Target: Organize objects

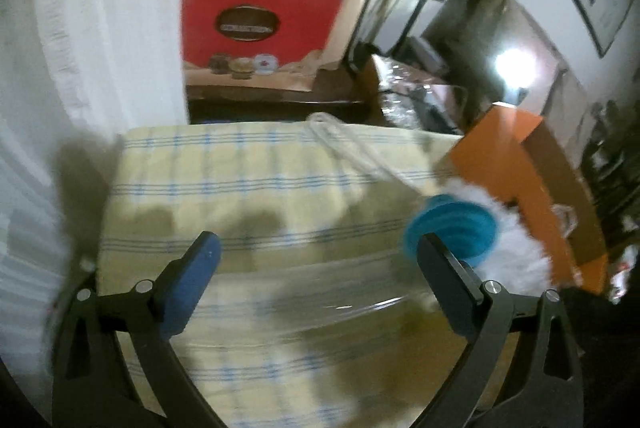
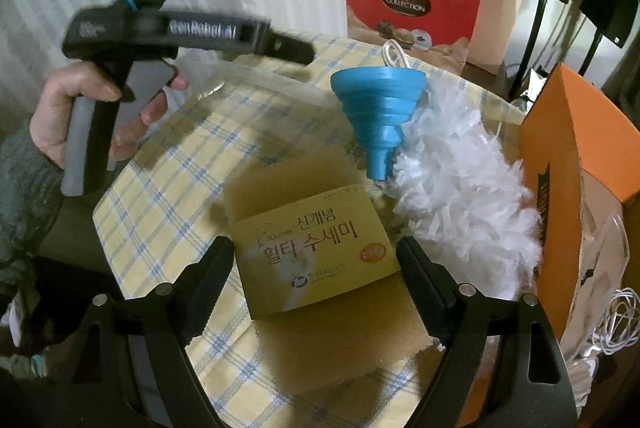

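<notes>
A blue collapsible funnel (image 2: 376, 107) lies on the checked tablecloth (image 2: 168, 179), against a white fluffy duster (image 2: 460, 183). A gold packet with Korean print (image 2: 316, 252) lies in front of them, just ahead of my right gripper (image 2: 316, 268), which is open and empty with the packet between its jaws' line. My left gripper (image 1: 320, 264) is open and empty above the cloth (image 1: 240, 167); the funnel (image 1: 456, 232) sits just beyond its right finger, with the duster (image 1: 516, 248) behind. The left tool (image 2: 168, 31) shows in the right wrist view, held by a hand.
An open orange box (image 2: 576, 147) stands at the table's right, with a plastic bag and white cable (image 2: 616, 324) inside; it also shows in the left wrist view (image 1: 536, 179). Red gift bags (image 2: 412, 3) and cartons stand behind. A white loop handle (image 1: 340, 135) lies on the cloth.
</notes>
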Tool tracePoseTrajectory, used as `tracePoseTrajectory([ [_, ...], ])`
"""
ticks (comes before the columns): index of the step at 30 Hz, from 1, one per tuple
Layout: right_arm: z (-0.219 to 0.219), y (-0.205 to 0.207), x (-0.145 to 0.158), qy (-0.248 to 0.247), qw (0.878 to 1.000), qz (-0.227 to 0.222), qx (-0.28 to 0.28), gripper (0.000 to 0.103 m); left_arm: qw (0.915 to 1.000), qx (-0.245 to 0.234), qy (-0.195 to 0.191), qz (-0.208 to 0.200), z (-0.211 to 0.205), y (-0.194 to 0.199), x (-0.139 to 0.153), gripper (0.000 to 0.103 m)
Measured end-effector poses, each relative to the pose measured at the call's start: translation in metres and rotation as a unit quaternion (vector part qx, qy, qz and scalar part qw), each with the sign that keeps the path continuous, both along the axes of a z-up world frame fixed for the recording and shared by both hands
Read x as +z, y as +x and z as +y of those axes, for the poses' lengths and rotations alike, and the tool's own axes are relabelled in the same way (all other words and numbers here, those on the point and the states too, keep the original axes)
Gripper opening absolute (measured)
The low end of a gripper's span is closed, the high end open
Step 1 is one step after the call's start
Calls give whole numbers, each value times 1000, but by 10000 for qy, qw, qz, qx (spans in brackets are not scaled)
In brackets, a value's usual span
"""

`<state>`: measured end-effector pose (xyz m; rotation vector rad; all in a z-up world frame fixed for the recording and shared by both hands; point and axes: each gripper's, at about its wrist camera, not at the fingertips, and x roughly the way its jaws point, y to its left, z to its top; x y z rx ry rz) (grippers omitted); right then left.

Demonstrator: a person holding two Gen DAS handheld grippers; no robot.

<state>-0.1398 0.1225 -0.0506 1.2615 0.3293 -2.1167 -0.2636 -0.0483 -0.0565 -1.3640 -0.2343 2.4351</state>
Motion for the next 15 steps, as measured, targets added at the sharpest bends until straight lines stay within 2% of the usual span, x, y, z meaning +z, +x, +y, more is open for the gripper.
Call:
tracePoseTrajectory([
  [8,4,4,2,-25,9998,99,-161,83,9990,-74,318,-300,37,3,3,98],
  [12,19,5,7,-539,9975,-227,-404,82,9984,-6,369,-420,45,3,1,98],
  [15,27,11,11,-670,9959,-343,-507,82,9987,-62,363,-352,50,7,2,98],
])
